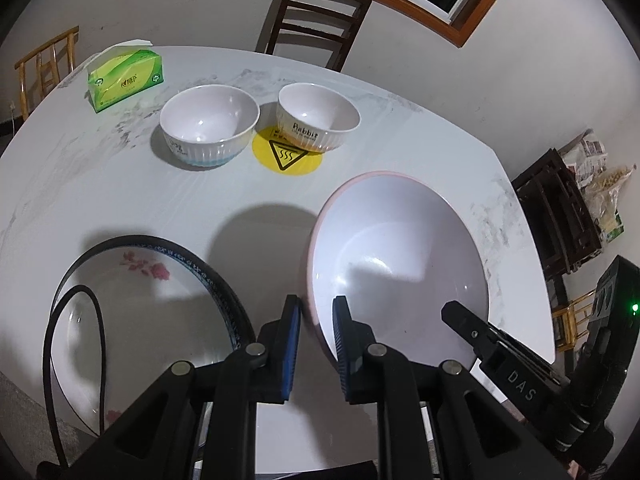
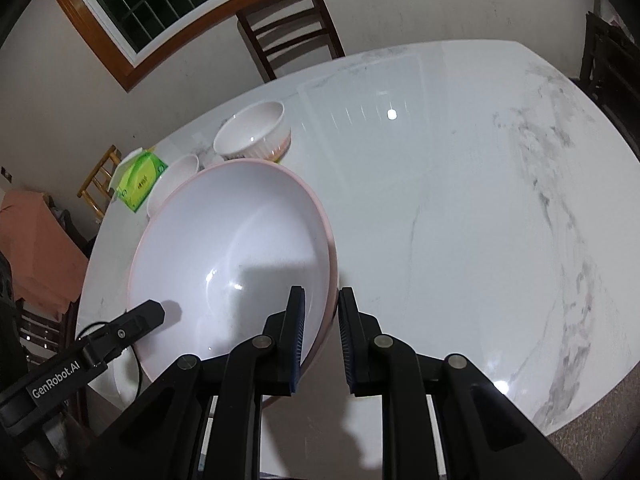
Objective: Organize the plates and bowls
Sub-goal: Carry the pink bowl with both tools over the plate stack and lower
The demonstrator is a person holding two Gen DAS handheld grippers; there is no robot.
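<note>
- While both claws grip the same dish, the left wrist view shows the left claw with its blue pads either side of the left rim of the pink-rimmed plate, closed on it.
- Beside that plate, to its left, lies a flowered plate with a dark patterned border, flat on the white marble table; a black cable loops over it.
- Farther back stand two ribbed white bowls, the left bowl and the Rabbit bowl, near each other but apart; the Rabbit bowl sits partly on a yellow warning sticker.
- A green tissue box rests near the table's far left edge, and a dark wooden chair stands behind.
- From the right wrist view, the right claw clamps the plate's right rim, one pad inside the dish and one outside.
- There the pink-rimmed plate sits tilted above the table, hiding part of the bowls and tissue box beyond it.
</note>
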